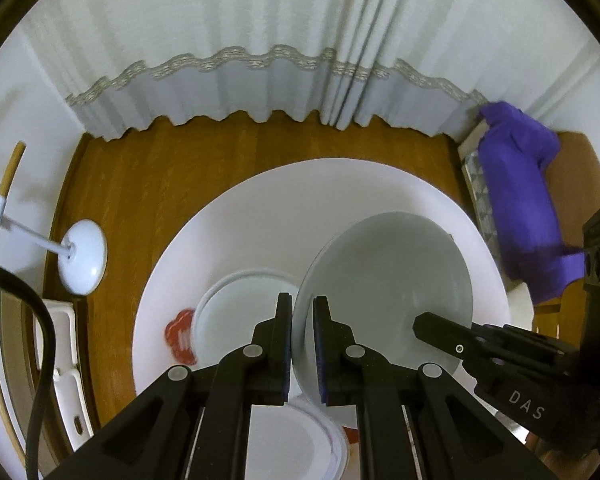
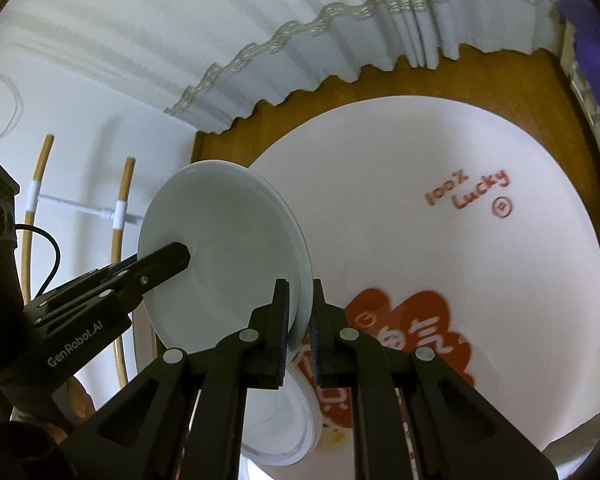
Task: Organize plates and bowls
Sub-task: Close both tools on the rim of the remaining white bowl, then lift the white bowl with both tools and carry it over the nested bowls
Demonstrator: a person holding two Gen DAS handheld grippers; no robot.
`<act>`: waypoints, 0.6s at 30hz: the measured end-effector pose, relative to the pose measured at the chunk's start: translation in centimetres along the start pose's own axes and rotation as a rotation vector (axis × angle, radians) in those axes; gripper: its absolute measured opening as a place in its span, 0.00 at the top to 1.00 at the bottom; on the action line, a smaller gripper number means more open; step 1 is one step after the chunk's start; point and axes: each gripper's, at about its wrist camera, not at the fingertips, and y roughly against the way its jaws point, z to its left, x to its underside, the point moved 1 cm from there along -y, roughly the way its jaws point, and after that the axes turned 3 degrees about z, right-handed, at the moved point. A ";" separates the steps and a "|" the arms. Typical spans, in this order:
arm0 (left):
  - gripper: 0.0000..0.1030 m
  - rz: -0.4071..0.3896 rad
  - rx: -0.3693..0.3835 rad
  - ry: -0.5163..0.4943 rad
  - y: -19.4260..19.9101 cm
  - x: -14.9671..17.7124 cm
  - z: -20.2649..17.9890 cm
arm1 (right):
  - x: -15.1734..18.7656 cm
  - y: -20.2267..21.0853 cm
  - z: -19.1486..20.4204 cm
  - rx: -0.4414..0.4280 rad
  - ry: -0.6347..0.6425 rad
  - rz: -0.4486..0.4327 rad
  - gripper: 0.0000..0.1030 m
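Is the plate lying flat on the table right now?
No: the plate is tilted up off the table, pinched at its rim by the left gripper and right gripper.

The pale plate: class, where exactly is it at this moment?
The pale plate is held off the round white table, pinched at opposite rims by the left tool and the right tool.

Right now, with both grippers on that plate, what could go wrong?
1. The plate is tilted on edge and pinched only at its rim by the left gripper and right gripper; it might slip.
2. If it drops, it would likely hit the dishes on the round table below.
3. The two grips could strain the rim if the hands drift apart.
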 end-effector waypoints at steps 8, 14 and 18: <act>0.94 0.011 -0.008 0.088 2.8 3.7 3.4 | 1.2 -1.6 3.7 -0.005 0.069 0.039 0.92; 0.94 0.033 0.007 0.139 2.6 4.2 5.8 | 1.6 -3.5 4.7 0.016 0.098 0.074 0.92; 0.94 0.057 0.008 0.160 1.3 3.7 6.9 | 1.4 -4.9 4.8 0.032 0.110 0.095 0.92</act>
